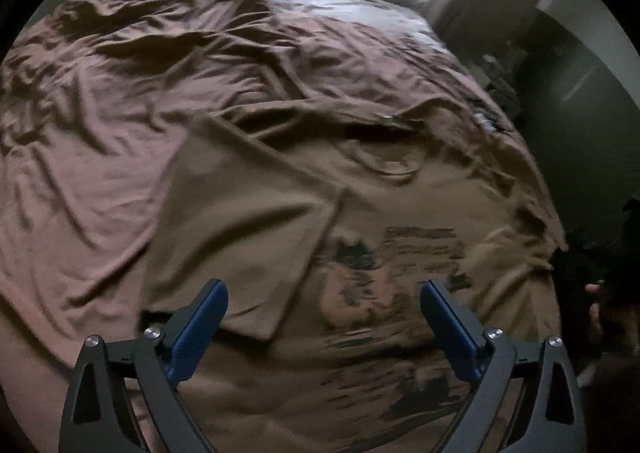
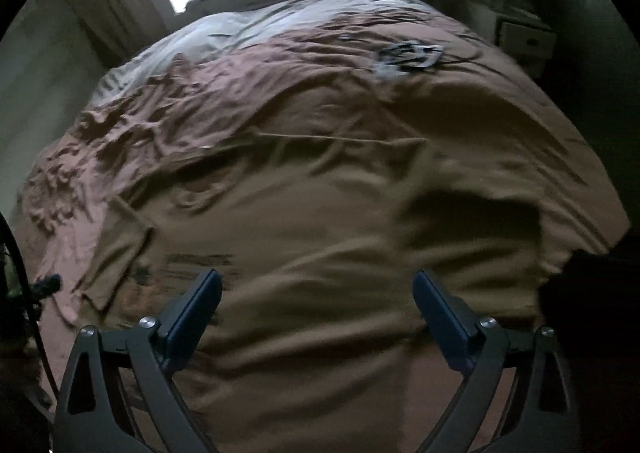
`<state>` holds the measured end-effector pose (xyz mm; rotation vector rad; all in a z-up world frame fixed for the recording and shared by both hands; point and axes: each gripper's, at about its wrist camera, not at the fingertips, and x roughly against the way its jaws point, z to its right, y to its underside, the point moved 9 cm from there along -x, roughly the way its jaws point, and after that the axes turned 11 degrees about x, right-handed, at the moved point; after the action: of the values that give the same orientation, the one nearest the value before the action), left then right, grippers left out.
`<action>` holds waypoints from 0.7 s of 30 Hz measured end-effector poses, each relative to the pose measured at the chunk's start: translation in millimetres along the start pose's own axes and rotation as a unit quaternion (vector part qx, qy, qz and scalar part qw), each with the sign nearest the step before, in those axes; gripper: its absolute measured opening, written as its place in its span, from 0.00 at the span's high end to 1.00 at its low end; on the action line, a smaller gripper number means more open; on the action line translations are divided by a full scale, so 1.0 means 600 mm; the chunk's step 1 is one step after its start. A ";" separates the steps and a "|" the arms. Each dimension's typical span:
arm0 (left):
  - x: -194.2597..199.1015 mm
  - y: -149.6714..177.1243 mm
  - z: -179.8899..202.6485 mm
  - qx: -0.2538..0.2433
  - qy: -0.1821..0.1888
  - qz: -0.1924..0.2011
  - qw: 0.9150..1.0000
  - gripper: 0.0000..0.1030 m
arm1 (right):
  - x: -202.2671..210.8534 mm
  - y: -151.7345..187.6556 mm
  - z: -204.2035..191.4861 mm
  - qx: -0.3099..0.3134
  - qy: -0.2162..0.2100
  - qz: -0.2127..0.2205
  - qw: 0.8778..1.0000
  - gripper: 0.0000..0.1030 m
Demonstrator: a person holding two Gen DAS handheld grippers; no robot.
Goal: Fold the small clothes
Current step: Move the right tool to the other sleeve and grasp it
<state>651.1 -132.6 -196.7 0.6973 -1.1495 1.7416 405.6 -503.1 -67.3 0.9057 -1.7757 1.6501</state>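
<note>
Tan cotton T-shirt with a dark blurred print (image 1: 360, 253) spread on a wrinkled pinkish-brown bedsheet (image 1: 100, 113), one sleeve folded inward at ten o'clock, left gripper (image 1: 324, 293) spread wide above the print, nothing between its blue pads, right gripper (image 2: 316, 285) likewise spread and empty over plain tan cloth, small grey patterned garment (image 2: 408, 55) at one o'clock near the far edge

A tan shirt (image 1: 248, 221) of soft matt cloth is lying on a brown bedsheet (image 1: 100, 101) whose thinner, creased cloth is catching a faint sheen. The shirt's dark print (image 1: 400, 253) is looking cracked, perhaps only blurred. The left gripper (image 1: 324, 317) is showing matt black plastic arms, blue pads (image 1: 200, 333) and shiny metal pins.
</note>
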 end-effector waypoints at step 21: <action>-0.156 0.014 0.192 -0.054 0.043 -0.023 0.997 0.21 | 0.000 0.051 0.251 -0.126 0.036 -0.010 0.991 0.32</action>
<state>681.1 -274.1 -229.8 0.5727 -1.1508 1.6428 389.3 -651.9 -101.2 0.7365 -1.8669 1.3888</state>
